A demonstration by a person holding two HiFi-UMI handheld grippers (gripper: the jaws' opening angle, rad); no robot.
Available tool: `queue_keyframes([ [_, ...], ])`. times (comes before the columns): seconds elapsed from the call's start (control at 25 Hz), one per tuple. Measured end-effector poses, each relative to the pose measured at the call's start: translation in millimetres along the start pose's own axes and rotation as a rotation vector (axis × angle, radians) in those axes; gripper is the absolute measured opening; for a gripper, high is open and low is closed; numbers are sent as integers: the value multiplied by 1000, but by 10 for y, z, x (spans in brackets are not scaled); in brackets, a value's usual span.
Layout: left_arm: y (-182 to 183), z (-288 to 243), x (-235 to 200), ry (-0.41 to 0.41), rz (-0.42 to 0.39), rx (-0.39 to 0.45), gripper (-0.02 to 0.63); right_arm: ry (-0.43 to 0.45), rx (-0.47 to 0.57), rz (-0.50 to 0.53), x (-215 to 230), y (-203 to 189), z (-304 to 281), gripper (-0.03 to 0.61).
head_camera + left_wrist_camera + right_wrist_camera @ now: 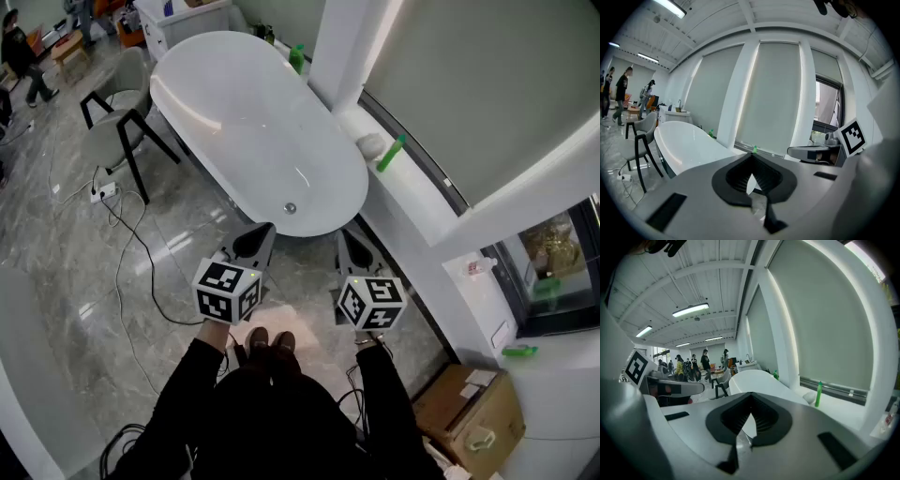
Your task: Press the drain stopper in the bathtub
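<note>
Two closed, empty tools, left tool (262, 234) and right tool (345, 240), hover outside the white oval bathtub (216, 89); a tip might skid off its small, seemingly domed metal drain stopper (290, 208).

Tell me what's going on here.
A person stands at the near end of a white bathtub with a two-jaw gripper in each hand. The left gripper and the right gripper are both held by that end of the tub, outside the basin. Each has its jaws together with nothing between them. The drain stopper sits on the tub floor near that end. Neither gripper touches it, so the press is not yet done.
</note>
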State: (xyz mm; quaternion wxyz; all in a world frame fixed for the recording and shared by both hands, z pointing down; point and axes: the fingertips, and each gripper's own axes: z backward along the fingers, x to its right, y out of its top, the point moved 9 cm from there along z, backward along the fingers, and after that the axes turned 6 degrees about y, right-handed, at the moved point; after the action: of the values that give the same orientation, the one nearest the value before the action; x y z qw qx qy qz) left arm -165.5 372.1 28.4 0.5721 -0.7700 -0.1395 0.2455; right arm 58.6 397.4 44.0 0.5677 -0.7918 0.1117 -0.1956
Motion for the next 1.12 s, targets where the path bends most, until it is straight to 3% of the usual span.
queue_keyframes([
  [1.12,51,-392,286,66,-12,-15,8,51,-21,-39,498,44,94,2],
])
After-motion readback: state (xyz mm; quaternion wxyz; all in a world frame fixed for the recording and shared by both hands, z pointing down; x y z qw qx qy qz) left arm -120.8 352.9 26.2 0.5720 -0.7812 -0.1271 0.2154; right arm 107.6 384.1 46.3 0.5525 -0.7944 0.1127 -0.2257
